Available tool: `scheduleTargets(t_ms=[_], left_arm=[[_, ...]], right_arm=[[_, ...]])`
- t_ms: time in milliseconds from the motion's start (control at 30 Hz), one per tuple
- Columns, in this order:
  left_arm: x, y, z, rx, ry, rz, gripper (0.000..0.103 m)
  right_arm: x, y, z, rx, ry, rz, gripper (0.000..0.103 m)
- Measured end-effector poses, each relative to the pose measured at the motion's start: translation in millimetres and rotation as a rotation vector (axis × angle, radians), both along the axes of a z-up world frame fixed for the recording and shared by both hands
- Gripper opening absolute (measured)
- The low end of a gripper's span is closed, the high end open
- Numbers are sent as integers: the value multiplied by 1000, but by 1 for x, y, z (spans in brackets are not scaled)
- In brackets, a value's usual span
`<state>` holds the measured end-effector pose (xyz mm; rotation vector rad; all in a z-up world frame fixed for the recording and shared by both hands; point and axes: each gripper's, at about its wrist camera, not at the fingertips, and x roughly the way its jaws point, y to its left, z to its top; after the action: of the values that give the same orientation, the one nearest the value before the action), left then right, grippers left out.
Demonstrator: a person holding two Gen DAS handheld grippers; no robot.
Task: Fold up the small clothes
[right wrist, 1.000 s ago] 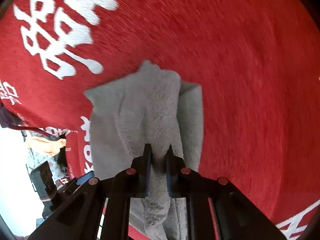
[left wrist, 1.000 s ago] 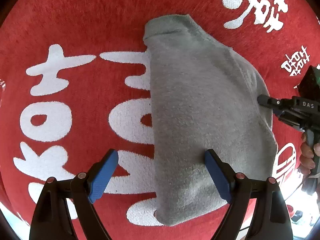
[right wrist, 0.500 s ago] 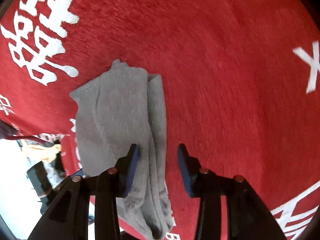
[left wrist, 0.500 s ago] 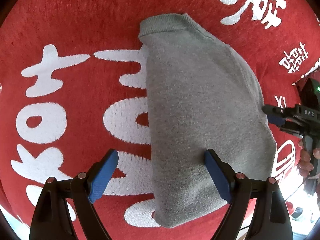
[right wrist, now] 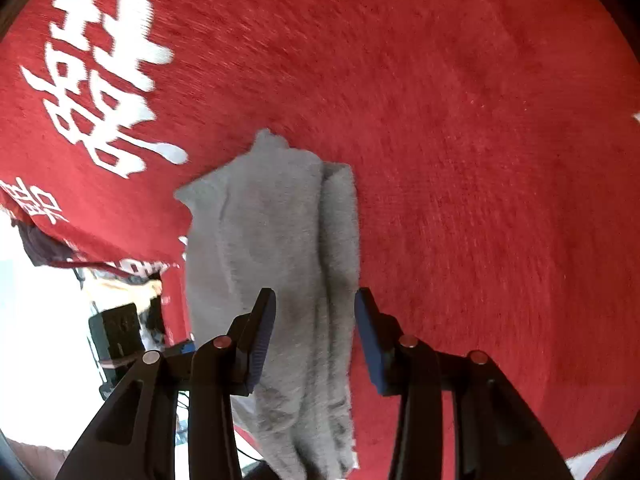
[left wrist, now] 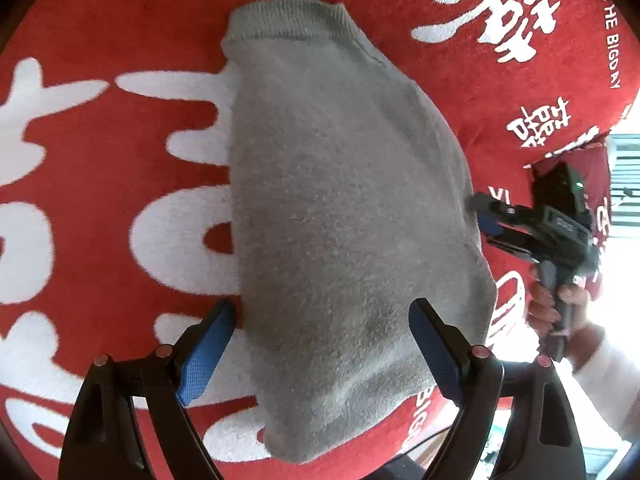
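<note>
Grey fleece garment (left wrist: 344,216) lies folded lengthwise on a red cloth (left wrist: 100,208) with big white printed characters. Ribbed cuff or hem end points away from the left gripper (left wrist: 320,344); the near end of the garment sits under and between its fingers.

Left gripper: jaws spread wide, blue pads well apart, nothing pinched. In the left wrist view one pad hangs just off the garment's left edge over the white print, the other hangs over the grey fabric near its right side. Whether the tips touch the fabric, cannot tell.

Right gripper (right wrist: 316,344): jaws partly spread with blue pads apart, not pinching. In the right wrist view the folded long edge of the garment runs forward between the two fingers; the layered fold lines show just inside the right-hand pad. No pad visibly presses the fabric. Garment stretches ahead of this gripper and ends in a small point at its far corner.

From the left wrist view the right gripper (left wrist: 486,220) sits at the garment's right edge, tips just beside the fabric, held by a person's hand (left wrist: 548,308) with a white sleeve (left wrist: 604,364) below it.

Red cloth edge drops off near the right gripper's left side; bright, blown-out background beyond it.
</note>
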<state>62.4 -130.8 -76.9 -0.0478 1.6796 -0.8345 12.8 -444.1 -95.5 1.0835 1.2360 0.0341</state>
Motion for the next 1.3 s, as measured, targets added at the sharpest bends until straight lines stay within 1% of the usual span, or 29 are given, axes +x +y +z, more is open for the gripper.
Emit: scheduleTargets(t_ms=[67,133,200,333,433,533,567,633,667,700,733,800,867,933,1033,1067,1167,1300], left_arm=[[2,-1,-4,-27,23,4,89],[3,-1,-8,-33,28,-2,89],[3,-5,-12,-38,34,-10,89],[2,-5,-13,-45,27,-6,89],[1,-6,-14,-35,14,9,89],[0,-9,-14,-13,0,20,89],[-1,-10,-13,-1,-9,25,89],[-5,-10,-11,17,-31,41,84],[-6,-10,-8,26,-49,46,77],[-8,-9,-5,23,-67,50,69],[-10,-7,-2,13,-80,54,65],[-12,-1,5,-10,-98,62,51],[-11,4,12,-34,-95,77,46],[-11,7,23,-75,-93,93,45],[-15,12,36,-112,-100,88,45],[-18,14,40,-121,-105,81,45],[-25,31,48,-146,-105,76,45],[-37,62,67,-172,-117,74,45]], right_arm=[[2,-3,-9,30,1,25,45],[2,-7,-15,67,-12,43,45],[5,-11,-22,111,-38,67,47],[18,-3,-30,169,-89,115,52],[26,4,-34,209,-111,106,53],[31,7,-38,236,-114,69,54],[30,6,-39,240,-106,52,53],[27,6,-38,237,-86,33,48],[27,6,-38,229,-78,31,43],[26,7,-36,217,-70,31,42],[25,7,-34,212,-70,28,40],[23,9,-30,226,-84,7,39],[24,19,-25,253,-96,-20,38],[19,20,-18,298,-112,-53,38],[12,27,-2,325,-130,-64,38],[8,24,3,324,-131,-62,38],[1,39,21,316,-141,-45,38],[-8,73,40,311,-158,-24,38]])
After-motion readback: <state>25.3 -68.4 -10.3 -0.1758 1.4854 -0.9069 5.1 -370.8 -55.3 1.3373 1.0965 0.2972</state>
